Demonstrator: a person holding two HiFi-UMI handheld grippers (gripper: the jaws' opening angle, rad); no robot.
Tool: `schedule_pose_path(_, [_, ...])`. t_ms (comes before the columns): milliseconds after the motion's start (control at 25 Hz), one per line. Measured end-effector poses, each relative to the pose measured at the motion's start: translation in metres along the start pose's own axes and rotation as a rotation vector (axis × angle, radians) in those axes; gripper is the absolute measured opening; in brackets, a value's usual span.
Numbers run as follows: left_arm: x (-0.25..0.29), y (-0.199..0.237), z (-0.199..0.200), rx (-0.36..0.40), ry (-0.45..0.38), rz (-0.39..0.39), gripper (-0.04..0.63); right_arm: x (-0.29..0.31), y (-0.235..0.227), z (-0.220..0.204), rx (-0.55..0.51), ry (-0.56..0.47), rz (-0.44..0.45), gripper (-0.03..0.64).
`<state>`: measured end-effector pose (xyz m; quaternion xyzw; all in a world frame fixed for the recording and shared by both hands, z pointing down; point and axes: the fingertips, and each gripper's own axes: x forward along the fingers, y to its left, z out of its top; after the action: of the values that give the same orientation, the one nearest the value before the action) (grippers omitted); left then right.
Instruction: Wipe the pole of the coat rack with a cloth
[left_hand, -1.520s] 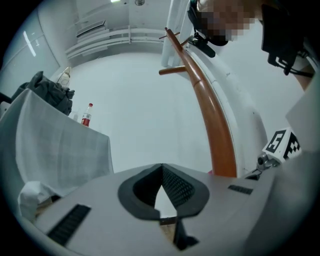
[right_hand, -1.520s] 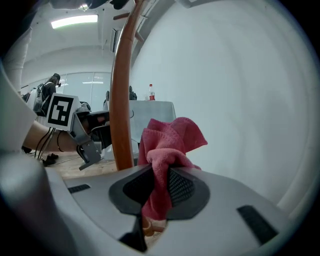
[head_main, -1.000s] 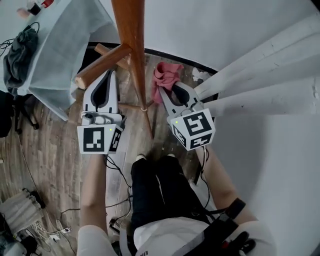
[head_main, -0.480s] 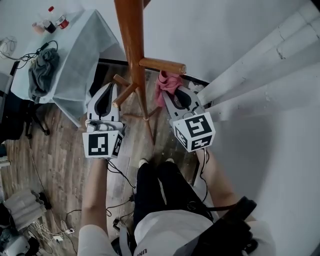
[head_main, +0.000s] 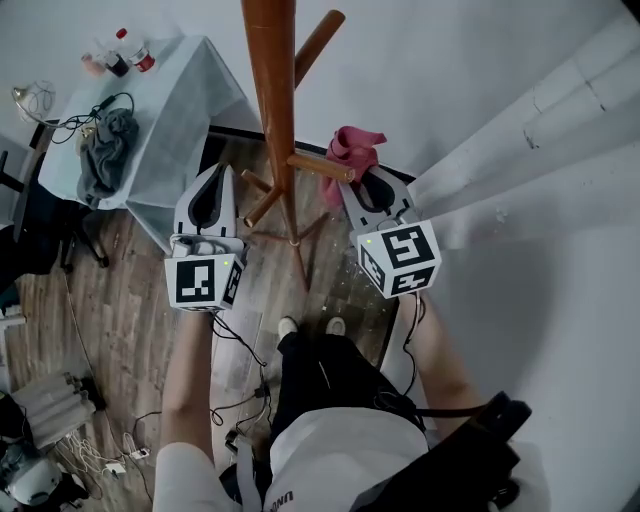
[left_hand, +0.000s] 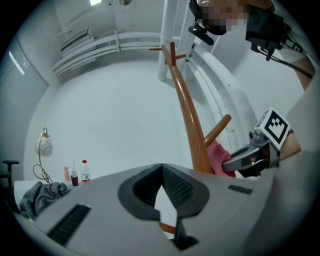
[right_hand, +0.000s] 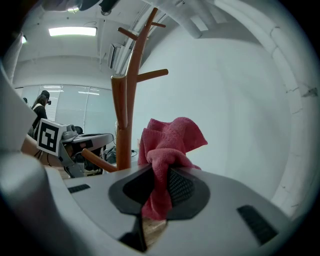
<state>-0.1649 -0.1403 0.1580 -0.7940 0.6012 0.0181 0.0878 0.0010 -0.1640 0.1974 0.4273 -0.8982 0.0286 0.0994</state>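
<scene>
Coat rack (head_main: 272, 100) on wood floor (head_main: 120, 320) (cables (head_main: 110, 466))

Smooth, glossy varnished wood on the pole (head_main: 272, 110). Soft, matt, nubbly woven fabric in the cloth (right_hand: 170, 137). Matt grey plastic shell on the right hand-held gripper (right_hand: 159, 175), with ribbed black pads (right_hand: 182, 187). Dull, worn wood planks across the floor (head_main: 120, 300).

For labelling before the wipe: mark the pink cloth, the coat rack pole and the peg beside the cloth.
pink cloth (head_main: 356, 146), head view, bunched upper fold
coat rack pole (head_main: 272, 100), head view, middle of shaft
peg (head_main: 320, 167), head view, mid-length
</scene>
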Motion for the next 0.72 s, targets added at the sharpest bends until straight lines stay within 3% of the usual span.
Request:
schedule_pose_path(320, [0.0, 0.003, 0.035, -0.013, -0.043, -0.004, 0.014, -0.01, 0.003, 0.035, 0.001, -0.04, -0.025, 0.074])
schedule_pose_path(720, [0.004, 0.001, 0.052, -0.013, -0.076, -0.031, 0.014, -0.02, 0.001, 0.05, -0.029, -0.07, -0.069, 0.072])
